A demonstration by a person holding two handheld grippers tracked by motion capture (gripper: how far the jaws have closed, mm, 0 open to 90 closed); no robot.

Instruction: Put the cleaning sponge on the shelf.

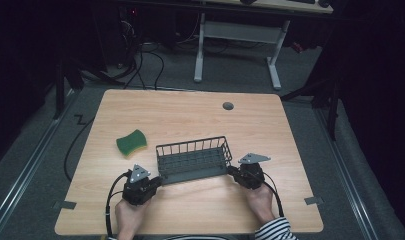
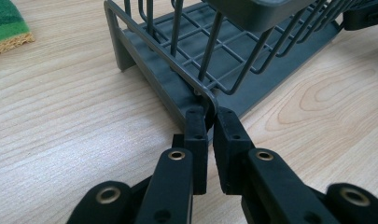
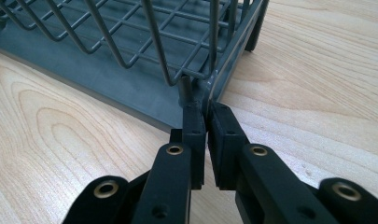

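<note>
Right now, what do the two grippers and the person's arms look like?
Both the left gripper and the right gripper are black, each topped by a grey three-cornered plate and trailing a black cable. Their jaws are flat black bars with brass-coloured rivets. A black-and-white striped sleeve covers the right arm.

High view looks down; 2 gripper views closely share the rack [image 1: 192, 161], apparently opposite corners.

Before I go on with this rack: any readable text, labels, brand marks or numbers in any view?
None: no words, numbers or signs can be read on the grey wire rack, the green sponge, the wooden table, or either gripper's fingers.
</note>
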